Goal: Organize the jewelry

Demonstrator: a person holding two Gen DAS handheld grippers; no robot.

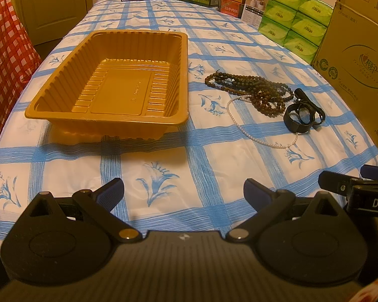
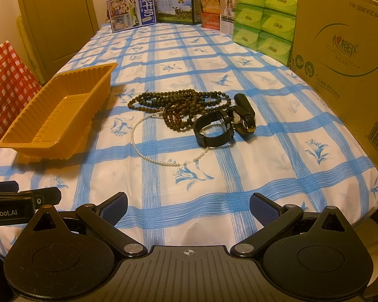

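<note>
The tray (image 1: 108, 80), a rectangular orange-gold plastic piece with ribbed, corrugated walls and a stepped flat floor, is sitting empty on the tablecloth (image 1: 189, 176), a glossy white sheet printed with blue bands and blue flower sprigs; its long axis is running away from the cameras toward the far end of the table. Just to the right of the tray, apart from it, the jewelry is lying in a loose cluster. The dark bead strand (image 2: 179, 103), round brown-green beads looped several times, is stretching its longest run crosswise, away from the tray. The pearl necklace (image 2: 148, 151), a thin string of tiny white beads, is curving in an open loop nearer the cameras than the dark strand, one end passing under it. Right of the beads, farther from the tray, the black watch (image 2: 214, 132) is standing on its closed band, touching a second dark, glossy watch-like piece (image 2: 244, 115). The left gripper (image 1: 184, 191) is hovering over bare cloth on the near side of the tray, blue textured pads spread wide, holding nothing. The right gripper (image 2: 189, 205) is likewise spread wide and empty, near side of the jewelry. Cartons and green tissue packs (image 2: 262, 17) are lining the table beyond the tray.
</note>
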